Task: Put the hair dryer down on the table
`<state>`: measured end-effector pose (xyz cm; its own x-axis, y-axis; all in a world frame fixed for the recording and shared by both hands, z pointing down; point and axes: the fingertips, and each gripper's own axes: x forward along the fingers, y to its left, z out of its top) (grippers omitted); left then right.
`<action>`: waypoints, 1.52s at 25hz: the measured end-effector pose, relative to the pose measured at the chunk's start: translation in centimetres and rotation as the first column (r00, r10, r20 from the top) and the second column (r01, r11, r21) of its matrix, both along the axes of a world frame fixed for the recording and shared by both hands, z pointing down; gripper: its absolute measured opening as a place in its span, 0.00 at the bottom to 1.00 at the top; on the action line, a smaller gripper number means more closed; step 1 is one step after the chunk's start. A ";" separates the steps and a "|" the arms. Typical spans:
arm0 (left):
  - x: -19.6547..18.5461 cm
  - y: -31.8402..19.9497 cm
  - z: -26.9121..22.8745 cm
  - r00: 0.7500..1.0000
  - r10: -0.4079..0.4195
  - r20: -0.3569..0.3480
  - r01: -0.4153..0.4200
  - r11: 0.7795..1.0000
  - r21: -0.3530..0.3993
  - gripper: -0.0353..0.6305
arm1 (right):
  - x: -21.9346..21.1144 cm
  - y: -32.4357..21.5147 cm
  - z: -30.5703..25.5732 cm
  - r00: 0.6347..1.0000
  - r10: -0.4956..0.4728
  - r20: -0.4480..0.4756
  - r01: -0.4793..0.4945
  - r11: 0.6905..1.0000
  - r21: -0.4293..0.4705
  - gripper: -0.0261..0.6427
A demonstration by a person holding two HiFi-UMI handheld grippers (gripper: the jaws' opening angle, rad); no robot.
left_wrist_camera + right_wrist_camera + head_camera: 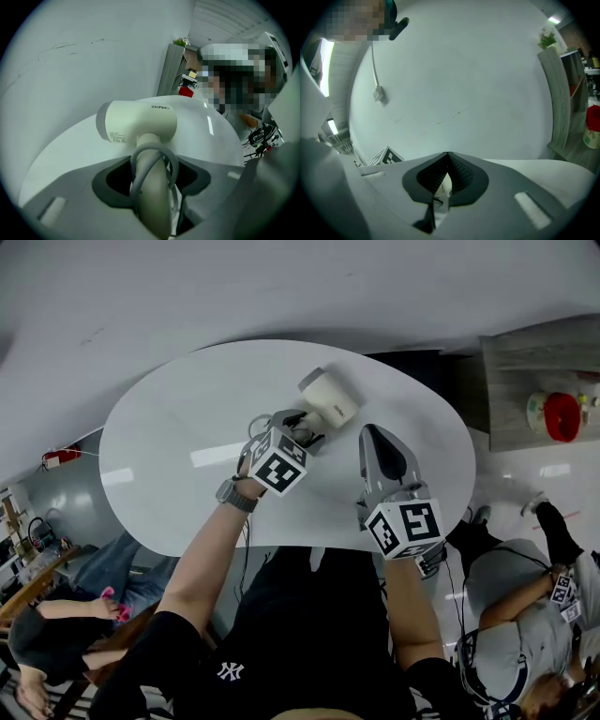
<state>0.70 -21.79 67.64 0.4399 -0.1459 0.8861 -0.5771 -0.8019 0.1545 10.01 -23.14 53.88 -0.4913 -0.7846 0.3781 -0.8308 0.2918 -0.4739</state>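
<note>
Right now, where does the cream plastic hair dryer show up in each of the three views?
Head view: cream plastic hair dryer upper middle, over the white oval table, in the left gripper.
Left gripper view: centre, handle between the jaws.
Right gripper view: not in it.
Shared landmark: grey wooden shelf unit, right of centre in every view.

Glossy white oval table [169,474], ceiling-light reflections

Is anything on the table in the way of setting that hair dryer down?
Nothing visible is. The left tongs grip the hair dryer by its handle over the white table, whose surface around it looks bare. The right tongs, shut and empty, sit off to its side.
</note>
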 end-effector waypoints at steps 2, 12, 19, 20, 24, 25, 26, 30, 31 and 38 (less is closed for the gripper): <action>0.0 0.0 0.0 1.000 -0.005 0.001 0.005 1.000 0.008 0.42 | 0.0 0.1 -0.2 1.000 -0.001 0.003 0.001 1.000 0.003 0.07; -1.2 0.1 -3.6 0.999 -0.029 -0.040 0.033 0.996 0.084 0.43 | -0.6 1.0 -1.6 1.000 -0.019 0.019 0.019 0.999 0.030 0.07; -2.9 1.1 -9.0 0.983 -0.113 -0.143 0.136 0.976 0.167 0.41 | -2.0 3.7 -3.8 0.999 -0.033 0.002 0.033 0.998 0.054 0.07; -3.2 1.4 -10.1 0.976 -0.134 -0.172 0.164 0.971 0.175 0.40 | -2.2 4.1 -4.1 0.999 -0.033 0.000 0.033 0.998 0.057 0.07; -4.0 2.8 -14.4 0.938 -0.192 -0.290 0.254 0.947 0.195 0.32 | -3.6 5.9 -5.6 0.999 -0.044 -0.010 0.044 0.996 0.076 0.07; -4.2 3.1 -15.4 0.927 -0.200 -0.316 0.273 0.940 0.206 0.30 | -4.0 6.3 -6.1 0.999 -0.047 -0.014 0.048 0.995 0.083 0.07; -4.5 3.5 -16.4 0.917 -0.209 -0.341 0.293 0.932 0.216 0.26 | -4.4 6.8 -6.6 0.999 -0.051 -0.018 0.052 0.994 0.091 0.07; -5.3 5.6 -20.2 0.864 -0.244 -0.440 0.364 0.907 0.212 0.16 | -6.1 8.7 -8.8 0.997 -0.064 -0.037 0.068 0.990 0.127 0.07; -5.6 6.3 -21.0 0.853 -0.248 -0.459 0.377 0.901 0.213 0.14 | -6.6 9.2 -9.4 0.997 -0.066 -0.041 0.072 0.988 0.136 0.07; -7.3 10.3 -25.9 0.799 -0.242 -0.551 0.422 0.878 0.227 0.06 | -10.1 12.8 -13.6 0.994 -0.074 -0.075 0.088 0.974 0.207 0.07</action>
<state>-6.62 -11.51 41.77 0.6693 -0.6012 0.4366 -0.7336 -0.6279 0.2599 -0.08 -10.38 40.29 -0.5354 -0.8088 0.2433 -0.8282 0.4462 -0.3392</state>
